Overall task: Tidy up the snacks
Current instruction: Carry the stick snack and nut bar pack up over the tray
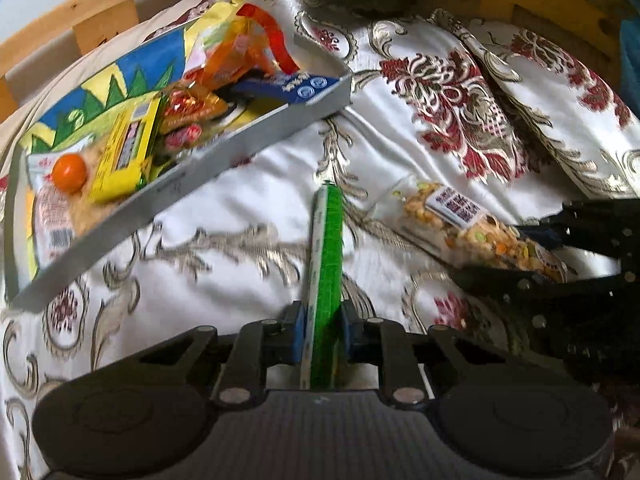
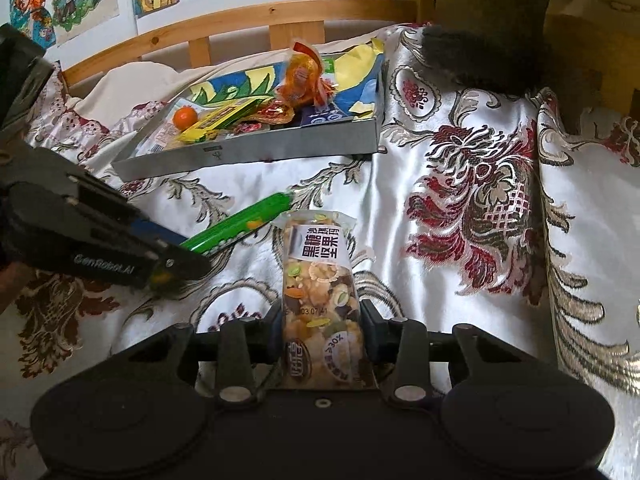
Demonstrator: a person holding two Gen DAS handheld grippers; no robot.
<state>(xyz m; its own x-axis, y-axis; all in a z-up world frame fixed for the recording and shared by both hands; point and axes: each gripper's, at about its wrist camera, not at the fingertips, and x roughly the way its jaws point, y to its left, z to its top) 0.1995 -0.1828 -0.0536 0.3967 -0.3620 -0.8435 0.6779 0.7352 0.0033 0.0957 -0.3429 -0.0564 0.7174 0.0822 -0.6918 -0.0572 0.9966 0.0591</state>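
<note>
1. Room: bed with a white satin bedspread [image 2: 460, 92] patterned in red and gold florals; a wooden slatted headboard [image 2: 248, 20] behind it, with coloured drawings on the wall [image 2: 64, 4] above.
2. Target: a shallow grey cardboard tray [image 1: 224, 148] with a blue-yellow printed liner, ahead-left of the left hand-held gripper [image 1: 322, 334]. It already holds a yellow packet, orange wrappers and a small orange ball.
3. Left hand-held gripper: clamped tight on a long green flat snack stick [image 1: 328, 248], which runs straight forward between the pads. Frame is motion-blurred.
4. Right hand-held gripper [image 2: 320, 334]: partly closed, pads against the near end of a clear-wrapped nut and puffed-rice bar [image 2: 316, 276]; far end looks to be lying on the bedspread.
5. Step, my read: both items gripped, transfer not done yet.
6. Next: lift clear of the tray wall, carry over and release inside, one at a time so the hand-held grippers don't collide.
</note>
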